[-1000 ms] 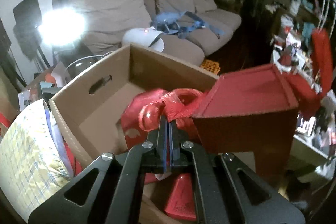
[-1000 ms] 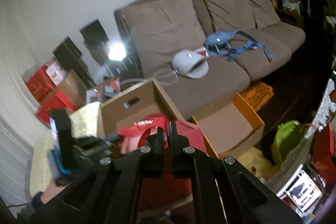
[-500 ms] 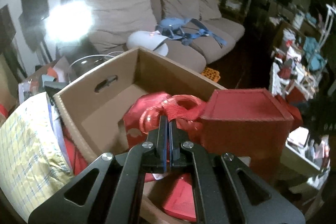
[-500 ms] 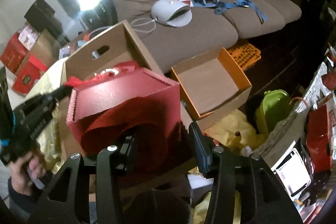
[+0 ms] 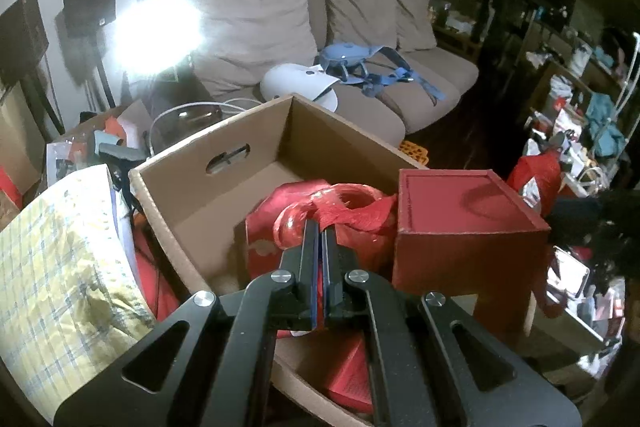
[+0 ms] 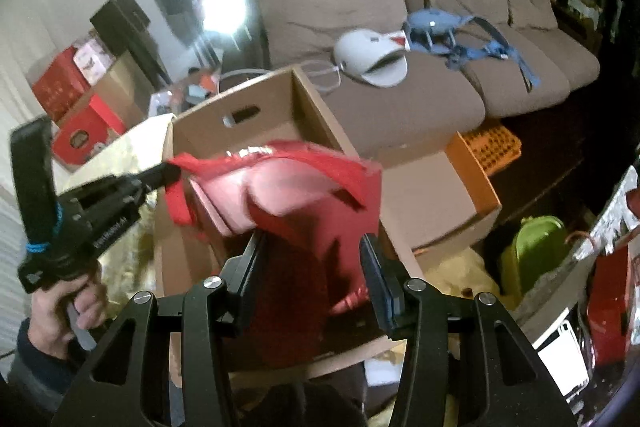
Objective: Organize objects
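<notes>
A brown sofa [image 5: 360, 39] stretches beyond both tools. Ahead of the left hand-held gripper [image 5: 320, 227] sits an open cardboard box [image 5: 224, 163], with a red gift box [image 5: 460, 227] just to its right over the box's near corner. The left hand-held gripper is clenched on the red ribbon handle [image 5: 332, 203]. The right hand-held gripper [image 6: 316, 259], its jaws just parted, straddles the gift box's lower part without visibly pressing.

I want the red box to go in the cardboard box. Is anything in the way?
Yes. A red bag, its handle pinched in the shut left gripper, sits in the cardboard box beside the red box. The back looks bare.
</notes>
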Tool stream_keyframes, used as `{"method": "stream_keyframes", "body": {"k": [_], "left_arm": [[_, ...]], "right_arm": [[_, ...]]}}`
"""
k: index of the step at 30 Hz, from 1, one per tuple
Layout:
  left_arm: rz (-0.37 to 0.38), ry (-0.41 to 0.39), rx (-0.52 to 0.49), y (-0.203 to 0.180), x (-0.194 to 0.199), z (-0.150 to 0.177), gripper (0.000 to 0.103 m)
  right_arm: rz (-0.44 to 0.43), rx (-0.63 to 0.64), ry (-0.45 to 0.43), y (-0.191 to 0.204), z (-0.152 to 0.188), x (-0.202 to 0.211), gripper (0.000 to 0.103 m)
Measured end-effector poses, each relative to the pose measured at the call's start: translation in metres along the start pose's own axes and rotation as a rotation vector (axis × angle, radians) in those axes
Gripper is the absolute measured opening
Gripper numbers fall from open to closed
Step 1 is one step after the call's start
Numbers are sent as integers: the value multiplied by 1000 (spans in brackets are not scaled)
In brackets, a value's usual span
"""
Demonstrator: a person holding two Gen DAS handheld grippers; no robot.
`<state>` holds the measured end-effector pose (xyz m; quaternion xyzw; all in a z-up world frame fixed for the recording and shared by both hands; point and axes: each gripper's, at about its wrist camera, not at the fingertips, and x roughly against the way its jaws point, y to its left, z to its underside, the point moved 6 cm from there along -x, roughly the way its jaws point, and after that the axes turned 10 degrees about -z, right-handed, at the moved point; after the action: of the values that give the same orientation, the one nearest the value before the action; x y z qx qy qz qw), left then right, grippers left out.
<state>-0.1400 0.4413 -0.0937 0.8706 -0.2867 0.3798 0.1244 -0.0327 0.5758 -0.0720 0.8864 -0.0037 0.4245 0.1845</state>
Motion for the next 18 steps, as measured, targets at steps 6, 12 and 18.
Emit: {"method": "stream_keyframes", "body": {"k": [6, 12, 18], "left_arm": [[-2, -10, -2, -2, 9, 3, 1], [-1, -30, 20, 3, 19, -4, 1], [34, 12, 94, 13, 19, -2, 1]], "right_arm": [[44, -35, -122, -8, -15, 18, 55], [63, -43, -168, -10, -20, 29, 62], [78, -31, -197, -11, -21, 35, 36]]}}
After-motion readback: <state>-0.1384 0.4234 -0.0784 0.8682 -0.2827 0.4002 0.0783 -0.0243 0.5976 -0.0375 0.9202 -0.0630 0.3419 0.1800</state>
